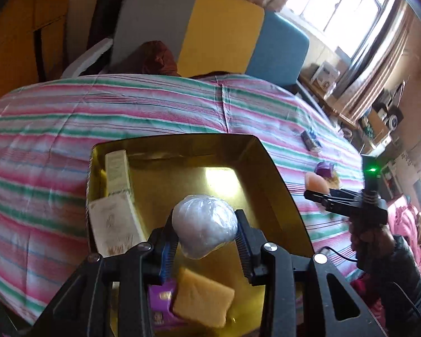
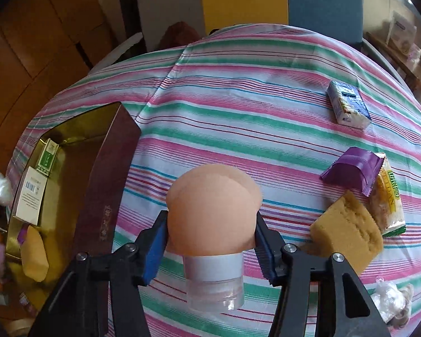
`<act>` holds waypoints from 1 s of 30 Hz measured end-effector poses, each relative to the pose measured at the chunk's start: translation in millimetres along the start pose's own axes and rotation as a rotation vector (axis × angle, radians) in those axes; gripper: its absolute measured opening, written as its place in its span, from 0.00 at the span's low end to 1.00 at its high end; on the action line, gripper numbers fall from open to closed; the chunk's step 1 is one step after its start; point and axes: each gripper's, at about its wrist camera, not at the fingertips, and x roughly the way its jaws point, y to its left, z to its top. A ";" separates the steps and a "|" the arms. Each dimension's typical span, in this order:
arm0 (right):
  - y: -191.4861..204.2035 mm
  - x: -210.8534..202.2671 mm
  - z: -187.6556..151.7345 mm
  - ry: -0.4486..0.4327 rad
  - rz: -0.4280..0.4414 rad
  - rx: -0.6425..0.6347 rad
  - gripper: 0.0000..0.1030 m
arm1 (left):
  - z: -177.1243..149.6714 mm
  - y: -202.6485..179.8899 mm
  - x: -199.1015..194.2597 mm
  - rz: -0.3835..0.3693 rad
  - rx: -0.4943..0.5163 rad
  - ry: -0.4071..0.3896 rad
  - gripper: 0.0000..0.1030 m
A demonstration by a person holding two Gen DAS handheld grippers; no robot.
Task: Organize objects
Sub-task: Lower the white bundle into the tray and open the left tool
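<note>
My left gripper (image 1: pixel 205 219) is shut on a whitish ball wrapped in clear plastic (image 1: pixel 205 224), which hangs above the gold-lined box (image 1: pixel 278 174). In the box lie two cream cartons (image 1: pixel 116 174), a yellow sponge (image 1: pixel 202 297) and a purple packet (image 1: pixel 161 297). My right gripper (image 2: pixel 212 219) is shut on a peach puff (image 2: pixel 213 207) that sits on a clear and silver stand (image 2: pixel 214 280), held over the striped bedspread (image 2: pixel 238 106). The box's maroon wall (image 2: pixel 106 185) is to its left.
On the bedspread to the right lie a blue and white packet (image 2: pixel 348 104), a purple packet (image 2: pixel 350 171), a yellow-green snack packet (image 2: pixel 390 196), a yellow sponge (image 2: pixel 348 227) and a plastic-wrapped bundle (image 2: pixel 390 297). Grey, yellow and blue cushions (image 1: pixel 219 31) stand at the far edge.
</note>
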 end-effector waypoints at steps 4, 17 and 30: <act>-0.8 3.3 1.3 -0.015 0.017 -0.001 0.56 | 24.5 2.5 41.5 0.081 0.026 0.053 0.37; 6.2 -1.6 4.8 -0.026 0.036 -0.011 0.56 | 53.7 27.8 113.8 0.235 -0.005 0.160 0.56; 3.7 9.9 1.9 0.018 -0.012 -0.018 0.56 | 11.6 6.8 13.0 0.304 0.042 -0.078 0.57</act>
